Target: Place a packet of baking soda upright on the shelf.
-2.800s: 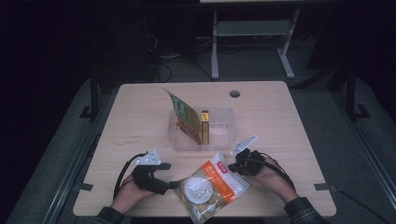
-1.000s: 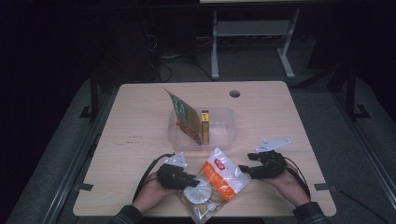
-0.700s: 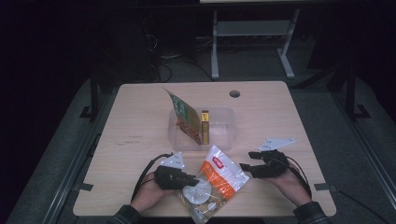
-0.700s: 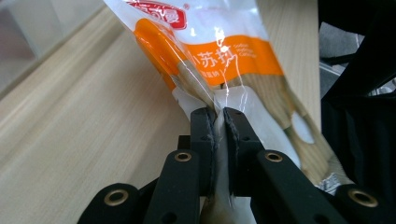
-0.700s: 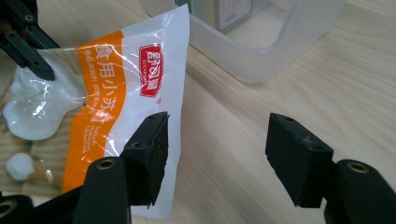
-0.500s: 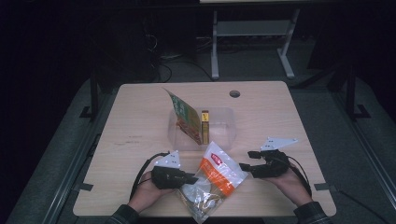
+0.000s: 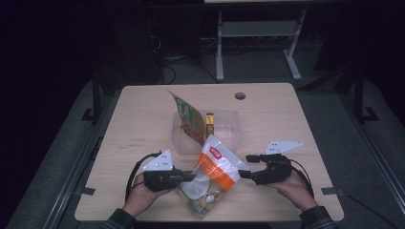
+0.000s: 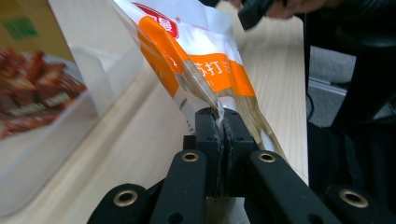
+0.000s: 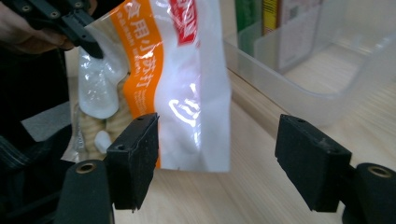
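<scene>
A pale wooden table [image 7: 143,119] stands in a dark room, with a clear plastic bin [image 7: 228,125] at its middle as the landmark. Just in front of the bin and to its left, the left gripper [image 7: 190,177] has its jaws clamped tight on the edge of an orange-and-white snack bag [image 7: 216,164]; the left gripper view shows the film pinched between the two pads. The bag tilts up from the table, its top corner near the bin's front wall. Inside the bin stand a green packet [image 7: 188,118] and a small yellow box [image 7: 209,123]. In front of the bin and to its right, the right gripper [image 7: 242,174] has just been opening; its jaws stand wide apart beside the bag, pressing on nothing.
</scene>
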`<state>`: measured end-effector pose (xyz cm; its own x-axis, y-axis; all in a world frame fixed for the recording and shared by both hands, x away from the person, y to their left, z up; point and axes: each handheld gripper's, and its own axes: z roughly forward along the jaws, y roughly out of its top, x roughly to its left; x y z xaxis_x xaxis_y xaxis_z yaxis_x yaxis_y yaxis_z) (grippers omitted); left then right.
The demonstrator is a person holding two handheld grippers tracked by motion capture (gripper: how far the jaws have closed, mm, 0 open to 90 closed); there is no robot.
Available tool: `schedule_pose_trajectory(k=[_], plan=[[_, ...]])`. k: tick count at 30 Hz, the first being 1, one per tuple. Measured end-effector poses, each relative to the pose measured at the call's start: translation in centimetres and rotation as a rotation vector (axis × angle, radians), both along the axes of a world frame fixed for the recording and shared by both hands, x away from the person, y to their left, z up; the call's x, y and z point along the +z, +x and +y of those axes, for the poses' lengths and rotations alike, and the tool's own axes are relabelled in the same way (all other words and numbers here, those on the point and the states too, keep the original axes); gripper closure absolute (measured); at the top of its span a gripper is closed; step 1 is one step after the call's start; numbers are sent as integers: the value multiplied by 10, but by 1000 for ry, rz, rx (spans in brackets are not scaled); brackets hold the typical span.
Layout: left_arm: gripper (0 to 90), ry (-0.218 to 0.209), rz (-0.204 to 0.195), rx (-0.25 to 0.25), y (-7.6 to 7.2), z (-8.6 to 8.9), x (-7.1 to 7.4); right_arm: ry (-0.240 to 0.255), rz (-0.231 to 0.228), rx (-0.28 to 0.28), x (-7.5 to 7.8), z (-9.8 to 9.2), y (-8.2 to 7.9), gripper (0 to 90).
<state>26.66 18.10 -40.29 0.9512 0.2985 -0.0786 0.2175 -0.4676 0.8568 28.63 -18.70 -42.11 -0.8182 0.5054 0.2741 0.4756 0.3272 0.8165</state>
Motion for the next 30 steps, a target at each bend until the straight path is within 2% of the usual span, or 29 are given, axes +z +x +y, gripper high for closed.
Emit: schedule_pose_trajectory(k=[2,3,6,8,15,16,18,20,23,25,30], plan=[[876,-6,-7,3,0,2,2,15,-7,24,0,4,1,300],[877,-28,-21,12,-1,5,6,24,-2,31,0,6,2,299],[880,-38,-39,22,0,9,10,40,-1,61,1,15,7,309],[881,-45,-47,28,0,10,12,73,5,81,1,21,11,331],[881,-58,-51,46,2,15,13,131,41,139,2,41,22,424],[881,-64,-50,49,2,15,13,137,43,147,2,45,24,448],[882,-66,-49,50,2,15,13,145,66,179,0,51,27,552],[882,-56,-52,54,2,16,12,139,69,202,-1,57,28,662],[881,-52,-36,63,4,18,9,143,57,216,1,59,27,814],[881,-63,-15,75,6,19,6,144,52,230,3,59,27,875],[882,-75,3,73,7,19,4,135,35,244,6,58,25,885]])
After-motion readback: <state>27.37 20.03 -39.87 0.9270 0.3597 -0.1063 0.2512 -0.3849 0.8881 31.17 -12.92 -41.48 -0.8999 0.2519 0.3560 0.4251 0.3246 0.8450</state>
